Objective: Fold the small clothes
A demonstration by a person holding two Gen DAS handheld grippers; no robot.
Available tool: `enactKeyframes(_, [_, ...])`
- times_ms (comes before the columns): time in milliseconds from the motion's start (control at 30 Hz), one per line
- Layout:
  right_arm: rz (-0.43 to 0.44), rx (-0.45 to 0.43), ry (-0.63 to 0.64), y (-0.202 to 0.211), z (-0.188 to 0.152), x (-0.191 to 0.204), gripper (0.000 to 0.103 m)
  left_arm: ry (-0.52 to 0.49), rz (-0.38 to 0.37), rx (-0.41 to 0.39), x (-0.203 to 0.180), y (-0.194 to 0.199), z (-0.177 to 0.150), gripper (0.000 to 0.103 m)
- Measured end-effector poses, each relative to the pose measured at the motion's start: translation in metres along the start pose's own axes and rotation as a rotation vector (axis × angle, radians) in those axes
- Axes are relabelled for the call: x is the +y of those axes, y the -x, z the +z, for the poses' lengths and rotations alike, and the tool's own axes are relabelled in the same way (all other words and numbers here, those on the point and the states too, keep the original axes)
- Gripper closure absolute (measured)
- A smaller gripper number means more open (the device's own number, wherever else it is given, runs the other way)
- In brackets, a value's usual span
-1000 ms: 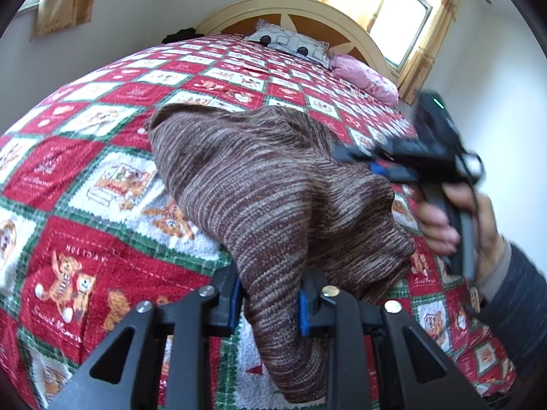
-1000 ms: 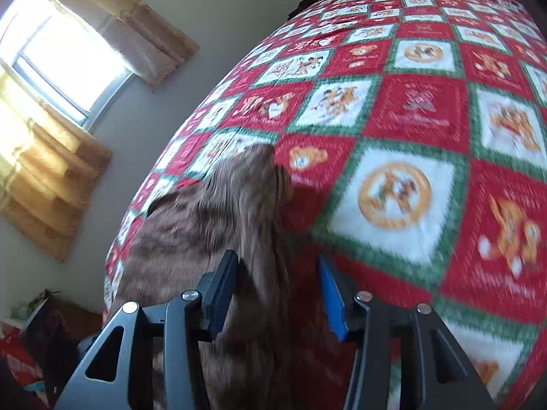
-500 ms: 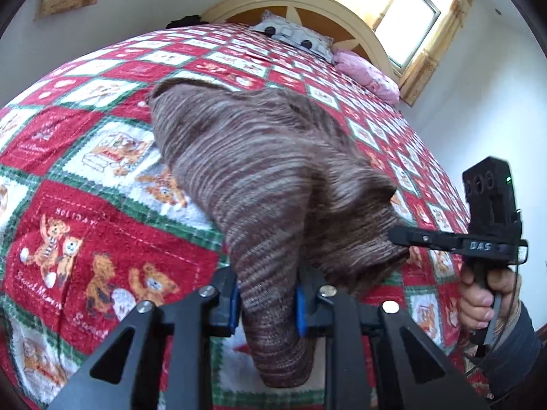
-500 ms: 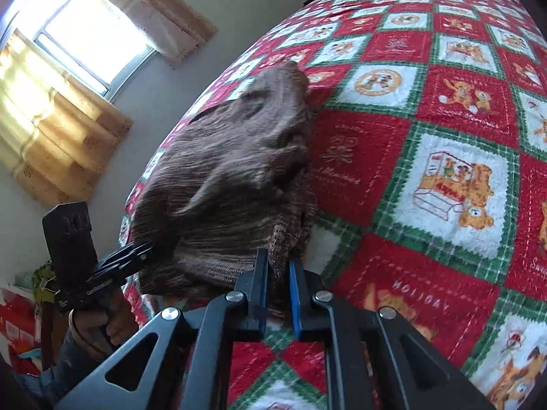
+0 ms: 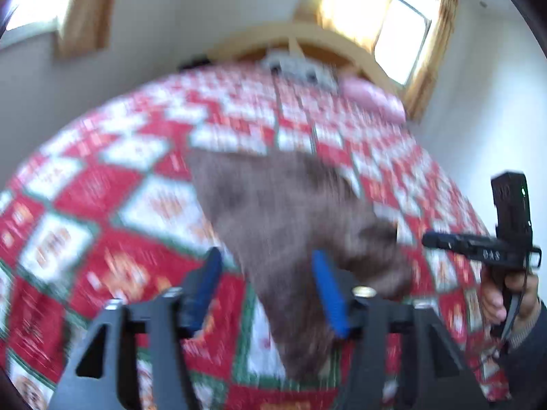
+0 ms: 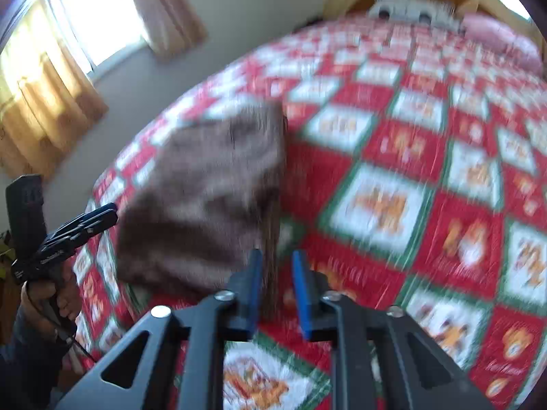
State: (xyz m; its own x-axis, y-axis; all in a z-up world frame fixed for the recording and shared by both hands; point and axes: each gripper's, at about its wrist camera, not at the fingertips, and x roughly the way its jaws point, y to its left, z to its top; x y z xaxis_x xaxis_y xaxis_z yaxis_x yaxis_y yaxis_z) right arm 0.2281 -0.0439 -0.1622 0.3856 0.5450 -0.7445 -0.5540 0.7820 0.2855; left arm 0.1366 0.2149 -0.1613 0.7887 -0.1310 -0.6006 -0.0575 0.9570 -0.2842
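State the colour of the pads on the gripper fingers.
Blue, on black fingers. The pads show best in the left wrist view.

Black triangular-framed left gripper (image 5: 266,290) and right gripper (image 6: 277,294), blue-padded fingers (image 5: 326,287), silver screws, dark sleeves.

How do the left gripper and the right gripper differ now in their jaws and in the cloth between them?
The left gripper has just opened wide, with gaps beside the brown garment between its jaws. The right gripper has just opened only a little; its narrow gap holds the garment's edge, pads seemingly not pressing. Both have blue pads and point down at the quilt.
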Motion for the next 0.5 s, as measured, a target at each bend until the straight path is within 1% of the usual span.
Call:
enactKeyframes(33, [0.032,-0.027,-0.001,0.004,0.008,0.004,0.077,-0.009,0.005,-0.018,-0.003,-0.003,0.009,0.027])
enactKeyframes(67, [0.062,-0.048,0.003,0.004,0.015,0.010,0.075,-0.023,0.010,-0.016,-0.008,-0.010,0.017,0.026])
enactKeyframes(133, [0.129,-0.079,0.024,-0.006,0.032,0.026,0.060,-0.040,0.016,-0.005,-0.011,-0.028,0.024,0.026])
enactKeyframes(167, [0.164,-0.079,0.029,-0.014,0.038,0.032,0.058,-0.048,0.020,0.016,-0.011,-0.040,0.023,0.026])
enactKeyframes(200, [0.193,-0.062,0.040,-0.029,0.044,0.038,0.058,-0.061,0.045,0.047,-0.012,-0.054,0.020,0.026])
enactKeyframes(233, [0.191,-0.044,0.043,-0.041,0.045,0.040,0.058,-0.071,0.078,0.063,-0.012,-0.063,0.015,0.026])
enactKeyframes(267, [0.164,-0.020,0.039,-0.053,0.044,0.039,0.058,-0.080,0.115,0.081,-0.011,-0.070,0.009,0.026])
enactKeyframes(300, [0.113,0.006,0.027,-0.066,0.041,0.035,0.058,-0.081,0.141,0.120,-0.005,-0.079,0.000,0.025])
enactKeyframes(333, [0.078,0.030,0.008,-0.077,0.038,0.029,0.058,-0.067,0.133,0.151,0.002,-0.086,-0.007,0.024])
enactKeyframes(367, [0.065,0.059,-0.014,-0.086,0.031,0.022,0.058,-0.040,0.106,0.155,0.008,-0.089,-0.013,0.022])
enactKeyframes(400, [0.079,0.048,-0.019,-0.089,0.025,0.018,0.058,0.003,0.065,0.114,0.017,-0.086,-0.019,0.021])
enactKeyframes(433, [0.090,0.012,-0.001,-0.087,0.020,0.016,0.058,0.001,0.054,0.101,0.018,-0.084,-0.021,0.020])
enactKeyframes(500, [0.081,-0.013,0.036,-0.086,0.014,0.017,0.058,-0.013,0.061,0.086,0.015,-0.085,-0.021,0.019])
